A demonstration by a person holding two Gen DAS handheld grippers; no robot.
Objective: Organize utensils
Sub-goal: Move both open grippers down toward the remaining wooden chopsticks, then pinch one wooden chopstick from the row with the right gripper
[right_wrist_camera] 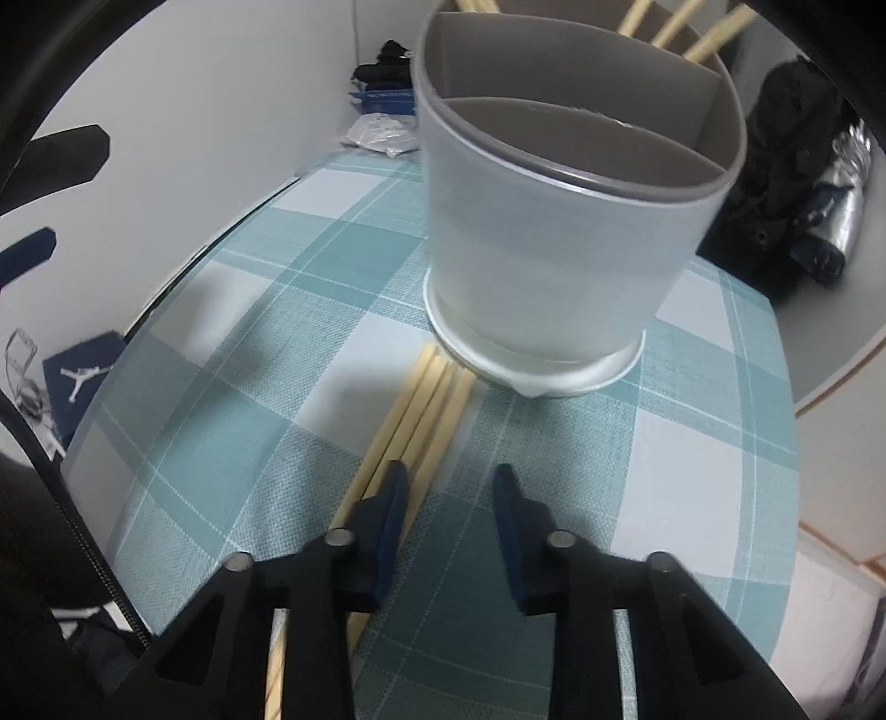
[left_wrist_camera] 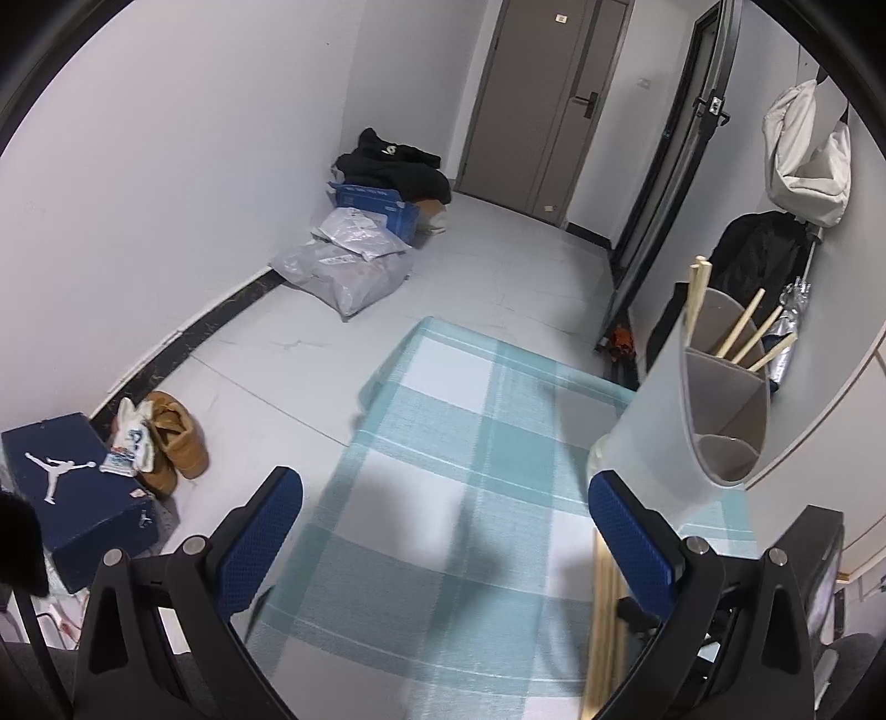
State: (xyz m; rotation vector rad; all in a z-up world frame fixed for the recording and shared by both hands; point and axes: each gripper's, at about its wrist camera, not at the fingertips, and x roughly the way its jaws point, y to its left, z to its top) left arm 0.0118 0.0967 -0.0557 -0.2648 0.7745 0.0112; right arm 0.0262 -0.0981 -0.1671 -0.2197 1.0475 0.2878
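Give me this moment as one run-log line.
left gripper: open, empty | right gripper: open over loose chopsticks | holder: upright, some chopsticks already in far compartment

- Right gripper (right_wrist_camera: 449, 487) at bottom centre, jaws apart, nothing between them.
- Loose chopsticks (right_wrist_camera: 426, 404) lie flat on the bench (right_wrist_camera: 221, 310), running from the left jaw up to the holder base.
- Grey utensil holder (right_wrist_camera: 554, 232) upright at upper centre, divided inside; more chopsticks (right_wrist_camera: 703, 41) stick out of its far compartment at the top edge.
- Bench has a teal plaid cloth.
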